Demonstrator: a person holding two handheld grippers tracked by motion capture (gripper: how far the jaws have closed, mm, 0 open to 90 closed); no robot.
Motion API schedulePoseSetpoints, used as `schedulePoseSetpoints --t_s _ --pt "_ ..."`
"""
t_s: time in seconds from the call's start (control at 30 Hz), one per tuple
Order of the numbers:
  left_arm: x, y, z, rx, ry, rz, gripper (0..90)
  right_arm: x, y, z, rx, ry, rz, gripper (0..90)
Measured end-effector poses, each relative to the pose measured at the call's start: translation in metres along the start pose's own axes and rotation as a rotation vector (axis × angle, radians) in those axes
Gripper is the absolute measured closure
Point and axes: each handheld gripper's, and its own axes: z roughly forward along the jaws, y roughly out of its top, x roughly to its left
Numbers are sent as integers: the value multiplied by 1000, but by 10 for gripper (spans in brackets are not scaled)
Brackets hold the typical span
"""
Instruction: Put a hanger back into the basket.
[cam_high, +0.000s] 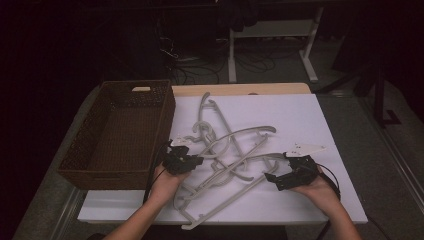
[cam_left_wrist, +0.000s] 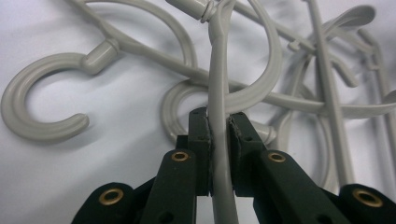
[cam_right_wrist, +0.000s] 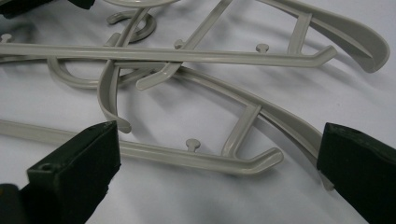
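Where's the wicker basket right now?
In the high view, the wicker basket sits at the table's left edge, beside the pile of grey hangers, just left of the left gripper.

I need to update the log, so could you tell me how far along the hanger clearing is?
Nothing done: the basket holds no hangers. In hand: the left hand-held gripper is clamped on one hanger; the right hand-held gripper is open. Left: the whole tangled pile.

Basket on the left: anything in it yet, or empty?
Empty. The high view shows the basket with bare woven floor inside; all the hangers lie tangled on the white table.
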Motion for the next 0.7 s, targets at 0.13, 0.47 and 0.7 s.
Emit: schedulePoseSetpoints --t_s 0.13,0.47,0.7 --pt "-5 4 -5 -14 -1 21 815 0 0 0 0 1 -1 0" --pt "-9 22 -20 -51 -13 57 817 -1 0 -1 -6 0 9 0" --pt "-12 39 -36 -79 -38 54 818 -1 0 -1 -6 0 9 0"
